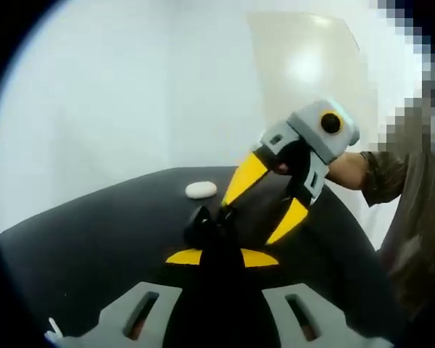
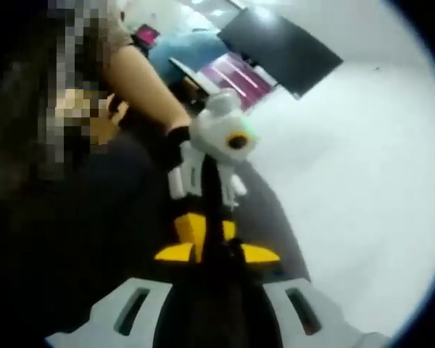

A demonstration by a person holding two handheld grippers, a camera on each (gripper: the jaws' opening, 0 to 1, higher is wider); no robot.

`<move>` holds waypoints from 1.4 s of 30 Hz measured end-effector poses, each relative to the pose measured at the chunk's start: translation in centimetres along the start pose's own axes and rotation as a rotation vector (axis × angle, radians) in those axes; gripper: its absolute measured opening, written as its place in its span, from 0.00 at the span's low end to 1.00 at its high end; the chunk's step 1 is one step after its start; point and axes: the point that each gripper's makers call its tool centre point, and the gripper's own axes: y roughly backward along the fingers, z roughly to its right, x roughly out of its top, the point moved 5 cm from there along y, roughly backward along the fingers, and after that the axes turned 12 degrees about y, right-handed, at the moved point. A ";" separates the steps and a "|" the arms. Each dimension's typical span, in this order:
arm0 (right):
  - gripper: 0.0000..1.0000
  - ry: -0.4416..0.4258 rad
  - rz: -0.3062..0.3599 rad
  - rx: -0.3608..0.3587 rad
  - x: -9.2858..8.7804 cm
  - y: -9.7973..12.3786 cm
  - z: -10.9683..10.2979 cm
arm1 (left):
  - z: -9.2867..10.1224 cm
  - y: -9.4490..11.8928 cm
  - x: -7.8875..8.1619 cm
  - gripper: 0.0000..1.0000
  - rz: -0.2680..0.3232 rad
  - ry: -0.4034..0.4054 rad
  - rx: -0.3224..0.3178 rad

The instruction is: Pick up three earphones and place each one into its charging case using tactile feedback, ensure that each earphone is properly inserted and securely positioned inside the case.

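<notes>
two hand-held grippers meet over a dark round counter. in the left gripper view, the left hand-held gripper has its yellow tips drawn together on a dark object that fills the gap between them, judged to be a charging case, though its outline is too dark to confirm; the right hand-held gripper enters from the right with jaws spread, one yellow tip touching a small black item, probably an earphone or case part, just above the left tips. holding the case fixed in one gripper lets the other press a piece into it and feel it seat. a white oval case lies apart near the far edge of the counter, untouched. in the right gripper view, the right hand-held gripper faces the left hand-held gripper head on, tips nearly touching; whether its own jaws hold anything cannot be told. room is ample to the left on the counter; the curved rim runs close behind the white case, and a person's forearm bounds the right side.
</notes>
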 end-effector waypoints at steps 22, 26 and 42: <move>0.14 -0.022 -0.078 -0.031 -0.9 0.3 0.9 | 0.0 0.1 0.0 0.15 0.001 -0.007 -0.001; 0.14 -0.014 -0.082 -0.027 -0.7 0.3 0.8 | 0.0 0.1 0.0 0.15 0.000 -0.008 -0.002; 0.13 -0.224 -0.084 -0.007 -1.3 0.7 1.6 | 0.0 0.1 0.0 0.15 -0.002 -0.013 0.001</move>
